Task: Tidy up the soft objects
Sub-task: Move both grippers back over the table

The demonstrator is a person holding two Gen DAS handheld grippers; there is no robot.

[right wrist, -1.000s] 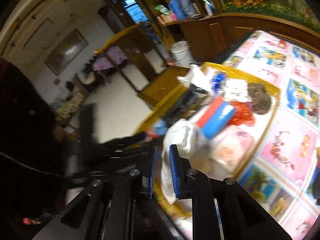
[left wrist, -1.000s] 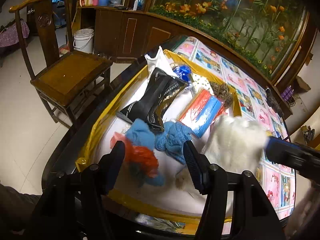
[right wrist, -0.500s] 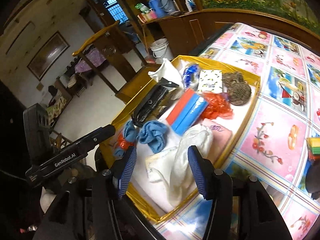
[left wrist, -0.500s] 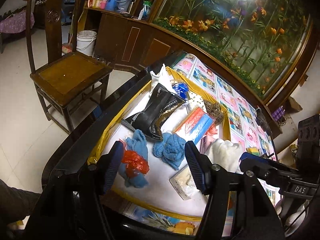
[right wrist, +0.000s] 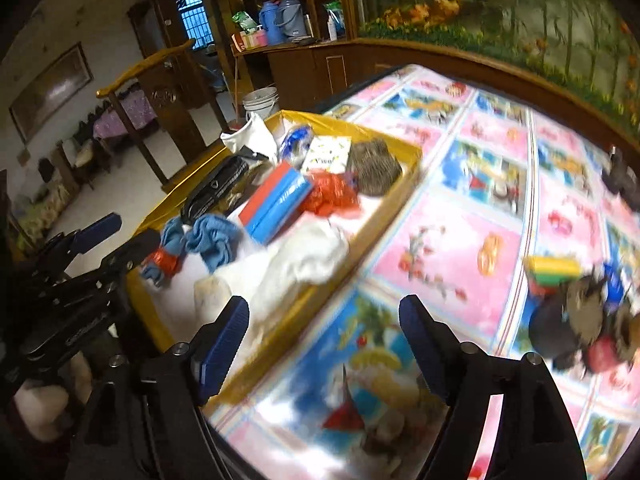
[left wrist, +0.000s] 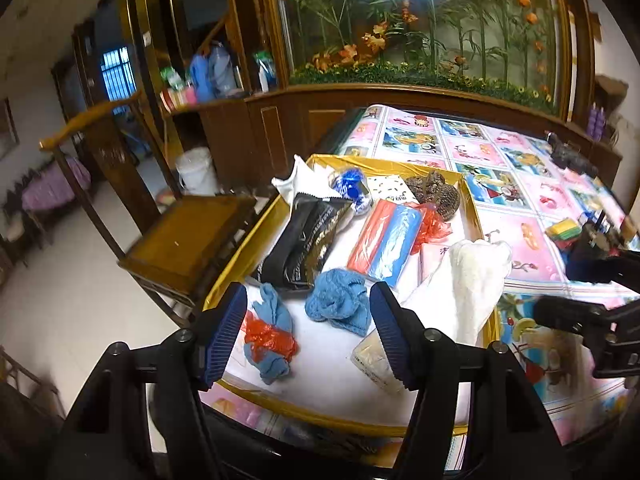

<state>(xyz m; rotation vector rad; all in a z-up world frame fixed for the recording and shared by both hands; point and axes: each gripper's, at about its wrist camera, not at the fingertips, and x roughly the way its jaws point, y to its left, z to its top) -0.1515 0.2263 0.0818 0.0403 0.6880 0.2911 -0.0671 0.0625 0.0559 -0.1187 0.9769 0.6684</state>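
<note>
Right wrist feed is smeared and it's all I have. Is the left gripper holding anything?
Observer: No. The left gripper is open and empty, over the near end of the gold tray.
Operator: What's under the white towel?
Observer: The white towel lies partly over a pink packet; a clear packet sits at its near end.
Operator: Blue things beside it?
Observer: Two: a loose blue cloth, and a blue cloth bundle tied with a red plastic bag.

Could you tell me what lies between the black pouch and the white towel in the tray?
In the left wrist view, a red and blue package lies between the black pouch and the white towel, with a crumpled blue cloth just nearer the camera.
</note>
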